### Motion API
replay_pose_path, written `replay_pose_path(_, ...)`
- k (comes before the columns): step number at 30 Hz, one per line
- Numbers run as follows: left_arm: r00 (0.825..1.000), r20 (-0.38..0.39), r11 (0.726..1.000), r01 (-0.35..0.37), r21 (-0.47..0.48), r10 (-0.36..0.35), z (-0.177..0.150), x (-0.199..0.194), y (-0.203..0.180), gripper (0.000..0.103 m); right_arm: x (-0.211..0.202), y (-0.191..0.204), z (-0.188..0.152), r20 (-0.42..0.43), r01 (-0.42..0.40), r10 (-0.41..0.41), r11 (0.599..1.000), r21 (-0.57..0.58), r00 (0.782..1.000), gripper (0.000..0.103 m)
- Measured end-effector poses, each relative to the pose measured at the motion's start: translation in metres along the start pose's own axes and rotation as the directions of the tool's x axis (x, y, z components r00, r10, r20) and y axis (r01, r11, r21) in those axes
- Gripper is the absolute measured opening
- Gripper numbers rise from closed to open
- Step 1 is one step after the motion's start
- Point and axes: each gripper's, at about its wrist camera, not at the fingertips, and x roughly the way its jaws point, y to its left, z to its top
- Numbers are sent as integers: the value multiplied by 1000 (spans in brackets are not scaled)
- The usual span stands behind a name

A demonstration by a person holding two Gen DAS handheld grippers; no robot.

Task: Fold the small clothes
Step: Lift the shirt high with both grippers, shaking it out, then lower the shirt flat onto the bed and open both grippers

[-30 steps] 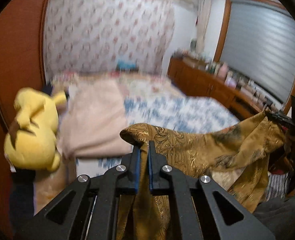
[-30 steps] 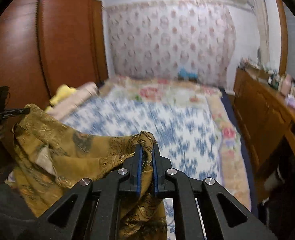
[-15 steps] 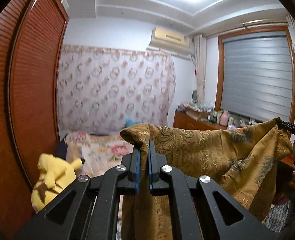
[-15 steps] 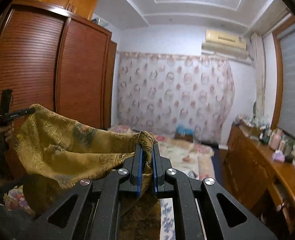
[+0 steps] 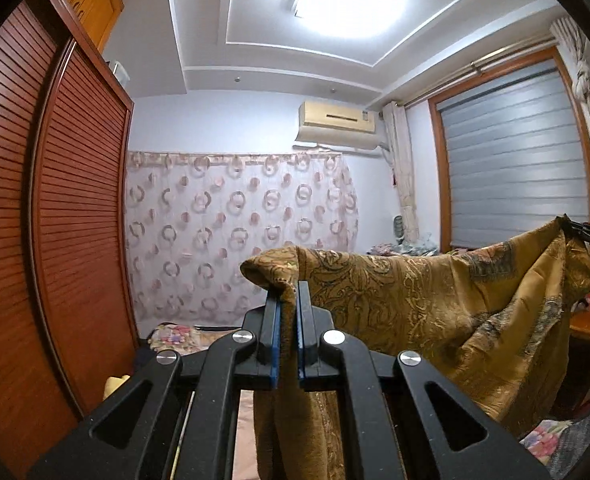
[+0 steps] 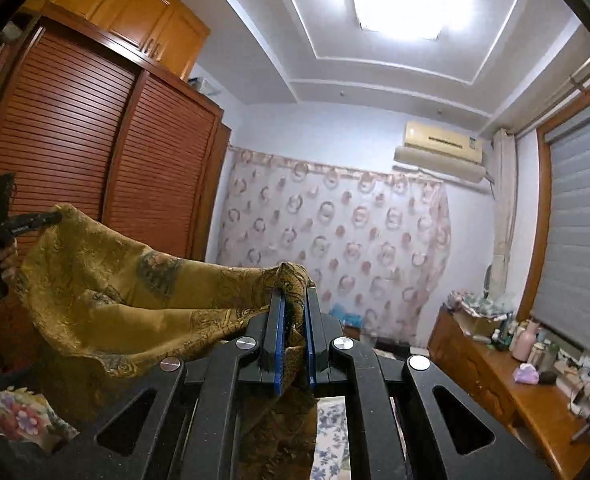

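Note:
A golden-brown patterned cloth (image 5: 415, 304) hangs in the air, stretched between both grippers. My left gripper (image 5: 288, 292) is shut on one upper corner, with the cloth bunched over its tips and hanging down below. At the far right edge of the left wrist view, my right gripper (image 5: 575, 229) pinches the other corner. In the right wrist view my right gripper (image 6: 293, 298) is shut on that corner of the cloth (image 6: 115, 292), and my left gripper (image 6: 53, 216) holds the far corner at the left. The cloth sags between them.
A brown louvred wardrobe (image 5: 47, 220) stands at the left. A curtain with rings (image 5: 235, 240) covers the back wall. A wooden dresser (image 6: 515, 392) with bottles stands at the right under a window blind (image 5: 515, 168). A strip of the bed (image 6: 331, 436) shows below.
Both grippers have risen with the cloth and tilted up to level. The bed and yellow plush toy have dropped almost out of view; ceiling and lamp now fill the top.

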Motion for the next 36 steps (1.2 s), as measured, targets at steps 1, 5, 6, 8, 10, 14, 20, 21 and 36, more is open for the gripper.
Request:
replay_pose_path(1, 1000, -14, 1000, -7, 6, 7, -2, 9, -2, 7, 8, 0, -6, -16, 1, -1, 1000, 0, 1000, 8)
replay_pose_path(5, 994, -102, 1000, -27, 5, 27, -24, 56, 4, 7, 52, 1, -27, -105, 2, 1, 1000, 26, 994, 8)
replay_pose_path(6, 992, -124, 999, -35, 8, 36, -31, 69, 5, 7, 65, 0, -35, -128, 3, 1, 1000, 28, 992, 8)
replay_pose_path(8, 984, -170, 998, -53, 18, 56, -50, 98, 6, 7, 92, -1, -49, -172, -6, 12, 999, 34, 985, 8)
replay_pose_path(10, 972, -222, 998, -66, 23, 69, -73, 128, 8, 7, 123, -4, -71, -245, -6, 18, 999, 49, 969, 8)
replay_pose_path(14, 947, -311, 997, -76, 31, 82, -118, 184, 11, 7, 184, -4, -113, -350, -2, 21, 998, 55, 937, 8)
replay_pose_path(20, 904, -419, 996, -88, 13, 85, -167, 256, 21, 7, 274, 2, -158, -466, 9, 24, 998, 68, 884, 8)
replay_pose_path(21, 899, -430, 996, -90, 11, 86, -171, 266, 22, 7, 291, 4, -159, -483, 9, 26, 998, 69, 875, 8)
replay_pose_path(36, 830, -541, 989, -143, 33, 138, -223, 317, 22, 25, 375, -4, -154, -609, 62, -1, 995, 80, 793, 29)
